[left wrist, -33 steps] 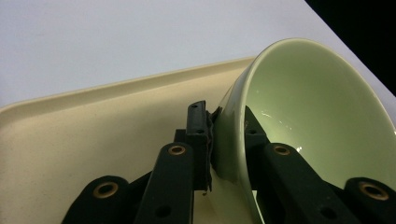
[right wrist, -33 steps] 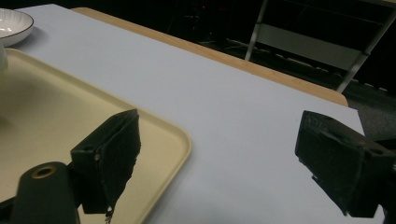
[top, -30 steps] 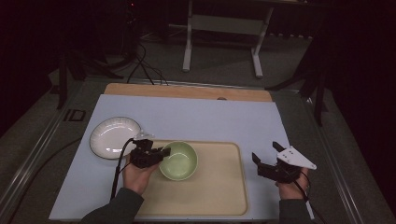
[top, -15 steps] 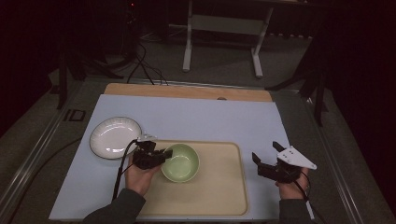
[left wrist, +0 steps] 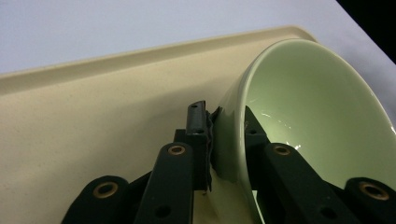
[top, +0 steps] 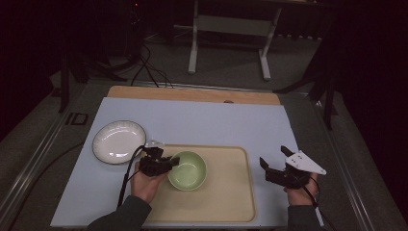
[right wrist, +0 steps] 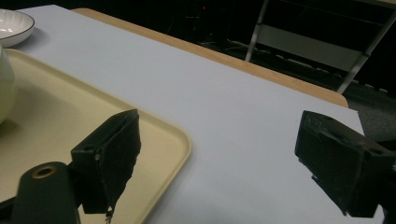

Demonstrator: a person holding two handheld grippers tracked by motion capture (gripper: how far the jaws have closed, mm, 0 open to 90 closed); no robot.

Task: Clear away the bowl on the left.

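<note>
A pale green bowl (top: pixel 188 170) is over the left part of the beige tray (top: pixel 226 197). My left gripper (top: pixel 169 165) is shut on the bowl's left rim, one jaw inside and one outside. Seen from the left gripper view, the green bowl (left wrist: pixel 308 116) is tilted, with the tray (left wrist: pixel 84 121) beneath it. My right gripper (top: pixel 275 160) stands open just off the tray's right edge, with nothing between its jaws. In the right gripper view my right gripper (right wrist: pixel 219 154) spans the tray's corner (right wrist: pixel 168 140) and the table sheet.
A white plate (top: pixel 119 141) with a dark rim lies on the pale blue sheet (top: pixel 202 120) left of the tray. A wooden strip (top: pixel 192 94) runs along the table's far edge. A metal frame (top: pixel 228 29) and cables stand beyond on the floor.
My left gripper has carried the green bowl a little to the right, further onto the tray. The right gripper has stayed in place.
</note>
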